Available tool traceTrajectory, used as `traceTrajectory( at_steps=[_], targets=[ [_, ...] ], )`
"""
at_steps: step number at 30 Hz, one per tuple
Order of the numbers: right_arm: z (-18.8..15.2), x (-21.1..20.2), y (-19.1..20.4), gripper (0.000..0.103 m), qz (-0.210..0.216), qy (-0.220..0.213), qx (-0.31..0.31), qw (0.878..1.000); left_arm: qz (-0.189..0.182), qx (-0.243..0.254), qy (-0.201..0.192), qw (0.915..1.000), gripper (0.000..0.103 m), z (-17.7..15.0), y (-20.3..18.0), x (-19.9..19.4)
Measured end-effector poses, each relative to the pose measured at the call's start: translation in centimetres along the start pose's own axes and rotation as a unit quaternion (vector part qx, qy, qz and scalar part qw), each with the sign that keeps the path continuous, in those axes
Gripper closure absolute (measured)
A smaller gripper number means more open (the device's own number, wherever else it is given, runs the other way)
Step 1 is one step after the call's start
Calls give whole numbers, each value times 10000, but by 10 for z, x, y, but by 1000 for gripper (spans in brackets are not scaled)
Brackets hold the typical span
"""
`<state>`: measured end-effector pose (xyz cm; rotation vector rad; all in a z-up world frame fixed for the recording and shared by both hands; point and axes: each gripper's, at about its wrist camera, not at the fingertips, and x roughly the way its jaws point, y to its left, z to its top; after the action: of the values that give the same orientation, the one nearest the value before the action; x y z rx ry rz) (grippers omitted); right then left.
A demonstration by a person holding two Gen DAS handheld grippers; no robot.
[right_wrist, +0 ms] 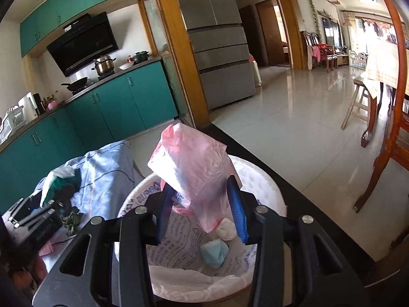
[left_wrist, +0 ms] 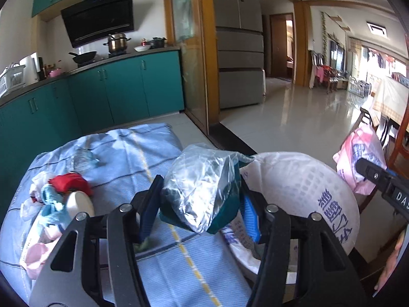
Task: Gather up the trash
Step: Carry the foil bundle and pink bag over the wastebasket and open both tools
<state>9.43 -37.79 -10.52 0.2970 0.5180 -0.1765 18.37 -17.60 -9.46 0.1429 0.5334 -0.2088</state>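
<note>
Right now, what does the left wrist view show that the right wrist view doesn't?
Only the left wrist view shows the trash pile left on the blue cloth, with a red scrap and a white lid. Only the right wrist view shows inside the lined bin: a white wad and a blue wad already dropped. Both show the left tongs gripping a clear plastic bag and the right tongs gripping a pink bag.

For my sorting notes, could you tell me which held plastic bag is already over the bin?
The pink bag in the right tongs; the clear bag hangs beside the bin.
</note>
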Motion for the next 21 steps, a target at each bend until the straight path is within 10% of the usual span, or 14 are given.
traceTrajectory(
  at_steps=[12, 21],
  targets=[
    [-8, 8, -9, 61, -274, 195, -68, 9994, -503, 276, 709, 9958, 43, -20, -53, 52],
    [-7, 15, -5, 61, -275, 355, -135, 9989, -395, 499, 579, 9963, 16, -23, -62, 53]
  ],
)
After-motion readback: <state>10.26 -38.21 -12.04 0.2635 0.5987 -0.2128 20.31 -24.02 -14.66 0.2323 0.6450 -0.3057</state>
